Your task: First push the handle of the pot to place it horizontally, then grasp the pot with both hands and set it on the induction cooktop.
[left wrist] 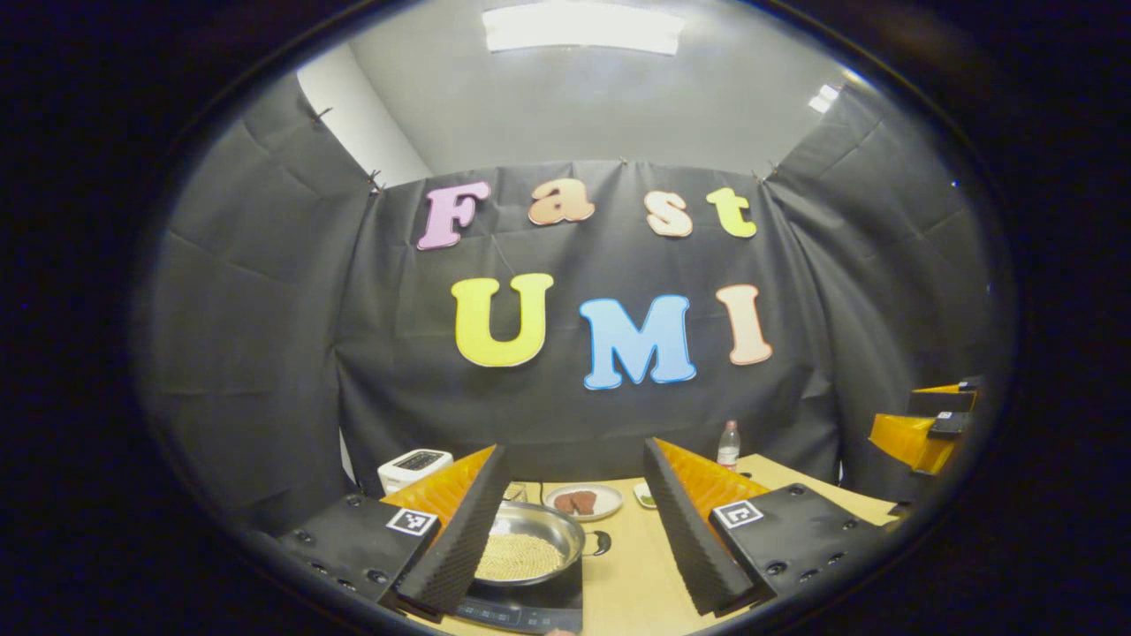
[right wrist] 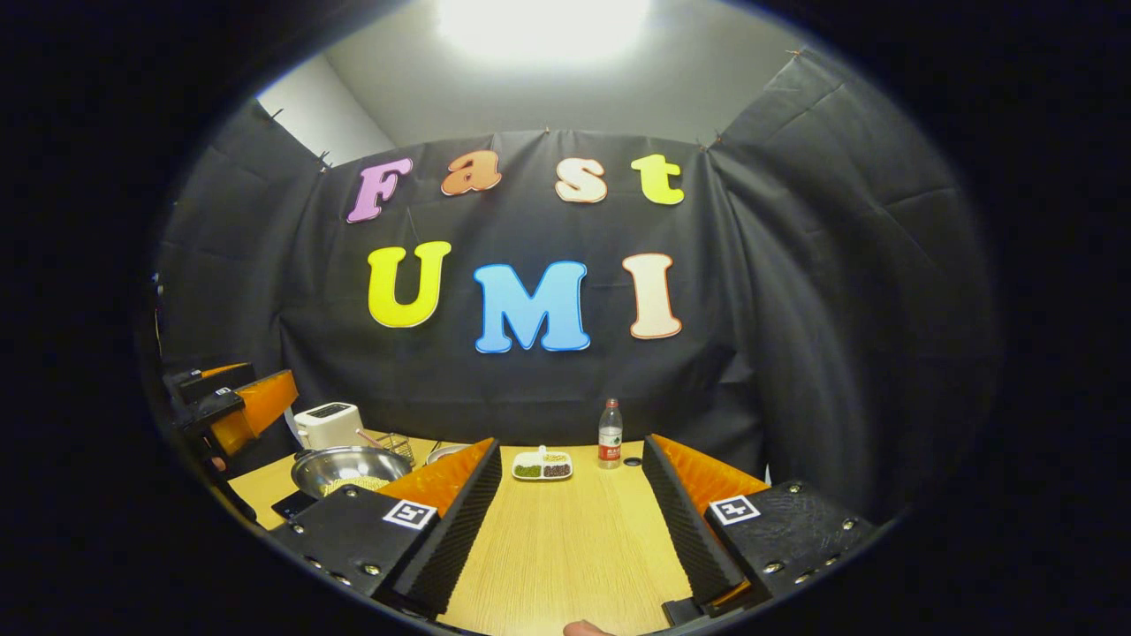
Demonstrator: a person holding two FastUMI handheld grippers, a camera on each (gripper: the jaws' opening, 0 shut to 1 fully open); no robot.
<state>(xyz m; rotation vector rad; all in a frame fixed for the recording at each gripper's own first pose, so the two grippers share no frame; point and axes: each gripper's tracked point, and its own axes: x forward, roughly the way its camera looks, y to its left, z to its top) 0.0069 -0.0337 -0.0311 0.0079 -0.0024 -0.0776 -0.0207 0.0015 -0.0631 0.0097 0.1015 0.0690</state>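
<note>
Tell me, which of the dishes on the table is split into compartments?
The white dish beside the water bottle: it holds separate green and dark portions. The round plate behind the pot is undivided.

Cloth-walled recording booth (right wrist: 795, 265) with staged kitchen table (right wrist: 565, 539).

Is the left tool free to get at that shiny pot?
Probably yes: the left tool is open, and the pot on the cooktop lies just beyond its left finger, nothing between.
</note>
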